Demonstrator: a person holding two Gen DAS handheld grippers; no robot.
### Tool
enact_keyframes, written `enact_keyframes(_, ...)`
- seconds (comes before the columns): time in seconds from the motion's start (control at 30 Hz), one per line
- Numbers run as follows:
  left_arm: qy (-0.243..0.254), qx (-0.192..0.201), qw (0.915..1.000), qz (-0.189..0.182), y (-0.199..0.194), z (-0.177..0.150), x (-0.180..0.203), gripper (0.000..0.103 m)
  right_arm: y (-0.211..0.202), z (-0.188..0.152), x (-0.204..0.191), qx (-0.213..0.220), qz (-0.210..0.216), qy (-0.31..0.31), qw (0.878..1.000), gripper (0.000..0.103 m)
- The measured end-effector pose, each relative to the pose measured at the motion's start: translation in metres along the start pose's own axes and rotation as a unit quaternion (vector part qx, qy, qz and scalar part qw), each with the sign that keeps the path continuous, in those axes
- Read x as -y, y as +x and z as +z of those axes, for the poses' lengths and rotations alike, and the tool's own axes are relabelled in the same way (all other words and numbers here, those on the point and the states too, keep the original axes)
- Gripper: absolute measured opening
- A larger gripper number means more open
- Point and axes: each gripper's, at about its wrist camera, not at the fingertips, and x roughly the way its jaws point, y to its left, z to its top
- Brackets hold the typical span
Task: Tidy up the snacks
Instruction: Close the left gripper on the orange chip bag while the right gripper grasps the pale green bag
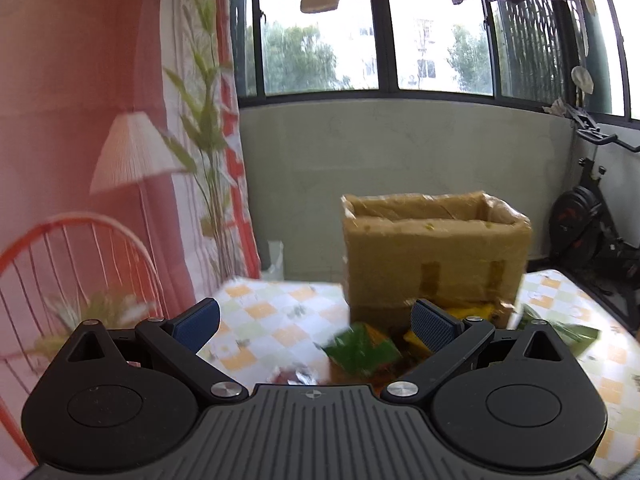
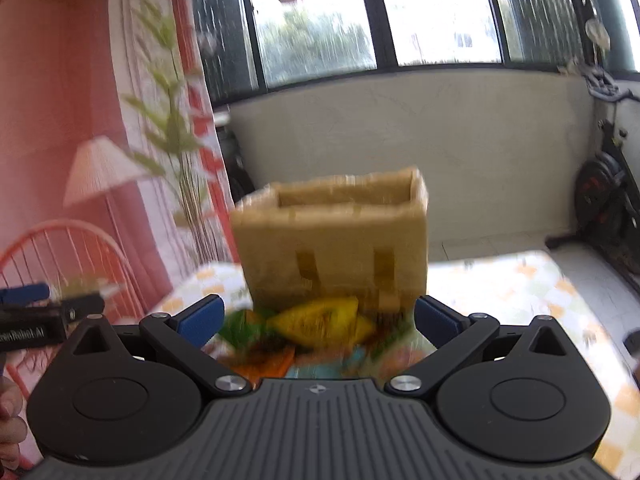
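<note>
A tan cardboard box (image 1: 436, 256) with an open top stands on the checked table (image 1: 264, 316); the right wrist view shows the box (image 2: 336, 240) too, blurred. Green, yellow and orange snack packets (image 1: 360, 350) lie in a heap in front of the box. My left gripper (image 1: 316, 322) is open, above the table, with the packets below and between its blue pads. My right gripper (image 2: 318, 322) is open as well, with the yellow and green packets (image 2: 316, 324) beneath its gap. Neither holds anything. The left gripper (image 2: 36, 312) also shows at the left edge of the right wrist view.
An orange wire chair (image 1: 80, 264) and a plant (image 1: 200, 128) stand left of the table by a pink curtain. An exercise bike (image 1: 592, 216) stands at the right. A grey wall (image 1: 400, 168) under windows lies behind the box. A hand (image 2: 10, 420) shows bottom left.
</note>
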Motion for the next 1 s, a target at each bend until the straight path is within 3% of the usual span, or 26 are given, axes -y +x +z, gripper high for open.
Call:
enact_keyframes(0.17, -0.014, 0.014, 0.9998, 0.003, 0.032, 0.004, 0.002, 0.102, 0.028, 0.006, 0.031, 0.018, -0.02, -0.031, 0.999, 0.103)
enact_keyframes(0.33, -0.036, 0.011, 0.9991, -0.022, 0.063, -0.008, 0.013, 0.103, 0.062, -0.021, 0.058, -0.019, -0.048, -0.021, 0.998, 0.103)
enact_keyframes(0.43, -0.042, -0.002, 0.9988, -0.024, 0.076, -0.015, 0.021, 0.103, 0.069, -0.045, 0.065, -0.017, -0.078, -0.021, 0.997, 0.103)
enact_keyframes(0.57, -0.058, -0.028, 0.9965, -0.052, 0.093, -0.022, 0.025, 0.103, 0.072, -0.06, 0.072, -0.019, -0.067, -0.023, 0.997, 0.103)
enact_keyframes(0.73, -0.092, -0.061, 0.9931, -0.041, 0.112, -0.032, 0.022, 0.102, 0.081, -0.068, 0.081, -0.042, -0.088, -0.012, 0.995, 0.102)
enact_keyframes(1.0, -0.052, -0.08, 0.995, -0.03, 0.128, -0.047, 0.029, 0.102, 0.094, -0.082, 0.091, -0.062, -0.088, 0.014, 0.994, 0.097)
